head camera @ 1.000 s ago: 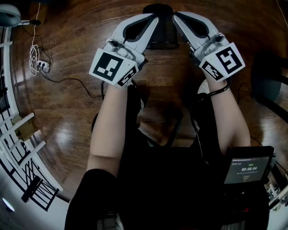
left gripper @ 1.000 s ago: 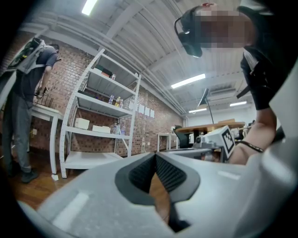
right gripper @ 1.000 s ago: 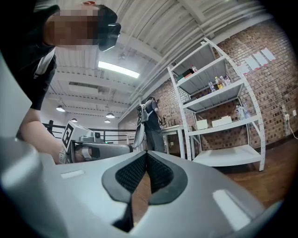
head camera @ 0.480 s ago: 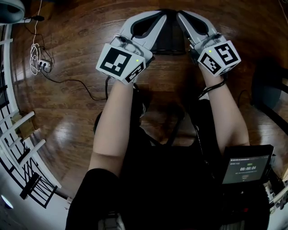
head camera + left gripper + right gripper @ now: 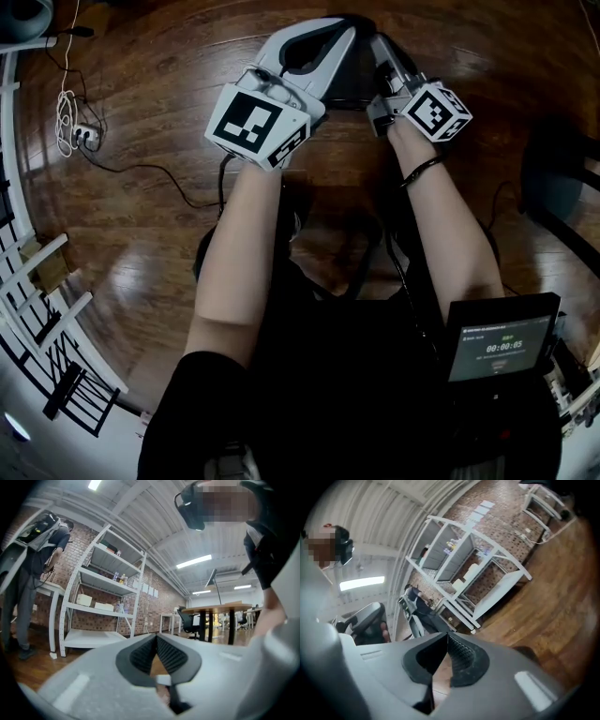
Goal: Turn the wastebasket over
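The wastebasket (image 5: 353,82) is black and stands on the wooden floor at the top middle of the head view, mostly hidden behind the two grippers. My left gripper (image 5: 343,26) reaches over its left side with the jaws shut and nothing between them. My right gripper (image 5: 376,41) is beside the basket's right side, rolled over, jaws shut and empty. In the left gripper view the left gripper (image 5: 156,637) points level into the room. The right gripper view shows the right gripper (image 5: 447,635) tilted, with floor beyond. I cannot tell if either gripper touches the basket.
A power strip with cables (image 5: 80,136) lies on the floor at left, and a white rack (image 5: 37,309) stands lower left. A dark chair (image 5: 562,178) is at right. White shelving (image 5: 101,602), a standing person (image 5: 33,564) and a round table (image 5: 220,609) lie ahead.
The right gripper has rolled over, sunk and shifted left toward the basket. The left gripper has edged right and forward. Both stay shut.
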A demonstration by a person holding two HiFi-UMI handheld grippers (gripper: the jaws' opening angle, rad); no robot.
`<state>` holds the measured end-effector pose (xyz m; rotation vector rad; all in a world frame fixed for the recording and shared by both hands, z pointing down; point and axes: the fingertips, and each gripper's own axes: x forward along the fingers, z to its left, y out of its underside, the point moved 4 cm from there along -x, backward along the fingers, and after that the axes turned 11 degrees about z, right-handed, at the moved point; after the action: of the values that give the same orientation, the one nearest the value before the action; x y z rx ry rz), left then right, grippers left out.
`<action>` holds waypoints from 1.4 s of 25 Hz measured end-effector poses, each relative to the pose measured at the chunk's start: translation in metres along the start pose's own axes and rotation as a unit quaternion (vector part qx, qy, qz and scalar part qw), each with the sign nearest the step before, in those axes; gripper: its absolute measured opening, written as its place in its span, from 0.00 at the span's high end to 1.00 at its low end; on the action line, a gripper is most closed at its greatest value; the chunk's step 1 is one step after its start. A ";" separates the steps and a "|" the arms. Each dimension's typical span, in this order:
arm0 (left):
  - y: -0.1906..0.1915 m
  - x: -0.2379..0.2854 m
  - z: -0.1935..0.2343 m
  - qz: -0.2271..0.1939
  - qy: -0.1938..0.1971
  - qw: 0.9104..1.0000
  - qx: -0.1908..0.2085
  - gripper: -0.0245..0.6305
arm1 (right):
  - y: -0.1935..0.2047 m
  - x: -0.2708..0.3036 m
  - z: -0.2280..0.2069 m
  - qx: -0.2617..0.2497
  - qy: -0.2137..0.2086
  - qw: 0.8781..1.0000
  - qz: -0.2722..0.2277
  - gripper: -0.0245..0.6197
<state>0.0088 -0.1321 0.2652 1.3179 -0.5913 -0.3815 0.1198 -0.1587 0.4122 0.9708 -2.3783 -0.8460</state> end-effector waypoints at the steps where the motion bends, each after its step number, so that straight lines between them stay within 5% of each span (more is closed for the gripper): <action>1: -0.001 0.002 0.002 -0.001 0.001 1.000 0.001 0.96 | 0.008 -0.001 -0.010 0.033 0.011 0.999 -0.012 0.95; 6: -0.004 0.004 -0.001 -0.018 0.006 1.000 0.002 0.96 | 0.080 -0.023 -0.047 0.149 0.070 0.986 -0.023 0.95; 11: -0.008 0.003 -0.002 -0.028 0.010 1.000 -0.005 0.96 | 0.133 -0.035 -0.078 0.272 0.067 0.959 -0.045 0.95; 21: 0.000 -0.005 0.001 -0.037 0.007 0.999 -0.019 0.96 | 0.235 -0.028 -0.087 0.387 0.103 0.916 0.025 0.78; 23: 0.010 -0.009 0.009 -0.030 0.002 0.999 -0.028 0.96 | 0.252 -0.018 -0.090 0.426 0.115 0.897 0.021 0.74; 29: 0.005 -0.011 0.006 -0.033 0.001 0.999 -0.037 0.96 | 0.262 -0.024 -0.111 0.474 0.128 0.871 0.004 0.63; 35: -0.012 -0.020 0.010 -0.042 -0.001 0.998 -0.046 0.96 | 0.251 -0.018 -0.120 0.483 0.100 0.869 -0.030 0.61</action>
<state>-0.0123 -0.1314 0.2510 1.2560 -0.5138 -0.4738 0.0843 -0.0481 0.6651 1.3794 -2.5524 0.5261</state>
